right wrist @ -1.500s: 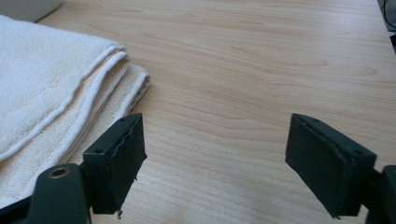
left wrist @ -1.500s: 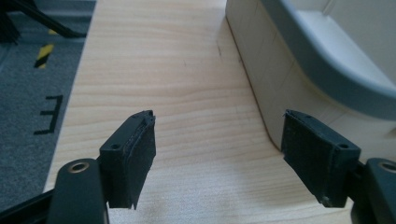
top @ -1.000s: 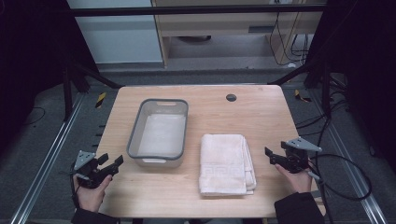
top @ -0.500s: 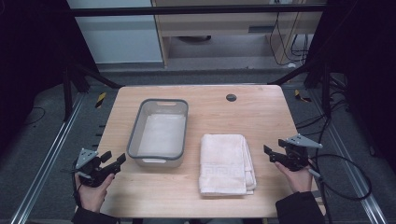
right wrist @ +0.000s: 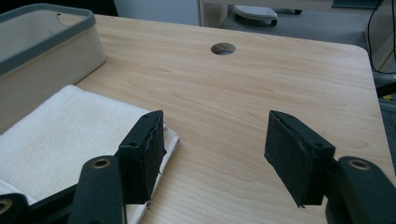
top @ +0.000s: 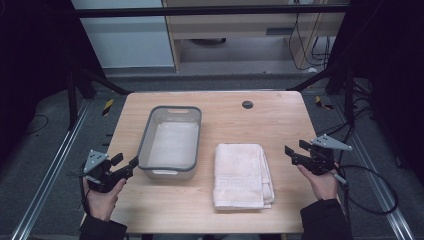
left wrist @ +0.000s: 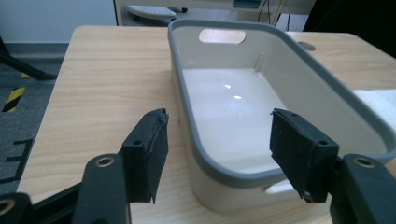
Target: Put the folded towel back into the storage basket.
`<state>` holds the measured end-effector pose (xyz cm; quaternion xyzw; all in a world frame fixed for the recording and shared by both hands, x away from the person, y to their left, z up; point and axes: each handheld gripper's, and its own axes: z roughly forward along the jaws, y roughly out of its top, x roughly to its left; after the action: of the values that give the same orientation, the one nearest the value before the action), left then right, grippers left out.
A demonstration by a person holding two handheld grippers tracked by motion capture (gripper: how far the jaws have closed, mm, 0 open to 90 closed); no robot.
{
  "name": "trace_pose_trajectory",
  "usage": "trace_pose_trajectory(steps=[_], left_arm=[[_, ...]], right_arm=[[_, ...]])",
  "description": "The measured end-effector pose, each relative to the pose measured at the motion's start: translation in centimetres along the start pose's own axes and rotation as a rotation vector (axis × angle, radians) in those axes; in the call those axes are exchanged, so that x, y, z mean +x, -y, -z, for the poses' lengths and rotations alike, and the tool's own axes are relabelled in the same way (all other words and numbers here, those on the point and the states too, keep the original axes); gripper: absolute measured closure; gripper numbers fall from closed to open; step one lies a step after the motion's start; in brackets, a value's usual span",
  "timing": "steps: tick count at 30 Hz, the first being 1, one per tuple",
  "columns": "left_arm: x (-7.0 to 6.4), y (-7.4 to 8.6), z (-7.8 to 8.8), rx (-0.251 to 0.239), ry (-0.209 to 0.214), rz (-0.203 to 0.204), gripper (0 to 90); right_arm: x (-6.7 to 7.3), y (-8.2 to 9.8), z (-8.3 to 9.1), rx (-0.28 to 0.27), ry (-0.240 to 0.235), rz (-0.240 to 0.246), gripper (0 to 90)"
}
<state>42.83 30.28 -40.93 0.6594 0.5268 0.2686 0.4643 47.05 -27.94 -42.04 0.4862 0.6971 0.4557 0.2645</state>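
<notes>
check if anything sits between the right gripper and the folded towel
Nothing visible does. The right gripper, jaws open and empty, is beside the towel, with bare table between them.

A lab-like recording room: dark metal frame (top: 210, 10), floor rails (top: 47, 185), trailing cables (top: 370, 192), wooden table (top: 225, 115).

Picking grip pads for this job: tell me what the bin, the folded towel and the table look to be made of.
Bin: seemingly moulded plastic, semi-gloss; light glints on its floor, darker grey rim, cut-out handles.
Folded towel: soft cream cloth, likely terry cotton; matte, nubbly, with a woven border band.
Table: pale wood grain, smooth; solid or laminate cannot be told.
</notes>
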Motion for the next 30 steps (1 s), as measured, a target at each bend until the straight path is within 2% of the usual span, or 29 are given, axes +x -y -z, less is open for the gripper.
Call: trace_pose_trajectory(steps=[4,10,20,26,29,30], left_arm=[[-0.6,-0.5,-0.1,-0.008,0.013,-0.006,36.7],[-2.3,-1.4,-0.6,-0.017,0.043,-0.024,36.7],[-4.6,-2.1,-1.2,-0.012,0.08,-0.056,36.9],[-6.8,-2.3,-2.1,-0.005,0.115,-0.075,36.9],[-7.4,-2.4,-2.4,-0.002,0.127,-0.079,36.8],[-8.1,-2.4,-2.7,0.002,0.138,-0.087,36.8]], right_arm=[[0.3,-0.6,-0.2,-0.005,-0.01,0.002,39.1],[1.2,-2.0,-0.7,-0.015,-0.047,0.011,40.6],[1.6,-3.0,-1.0,-0.02,-0.06,0.023,42.9],[1.8,-3.5,-1.5,-0.024,-0.073,0.022,44.4],[1.9,-3.7,-1.7,-0.025,-0.08,0.025,45.0],[2.1,-3.8,-1.9,-0.023,-0.089,0.023,45.1]])
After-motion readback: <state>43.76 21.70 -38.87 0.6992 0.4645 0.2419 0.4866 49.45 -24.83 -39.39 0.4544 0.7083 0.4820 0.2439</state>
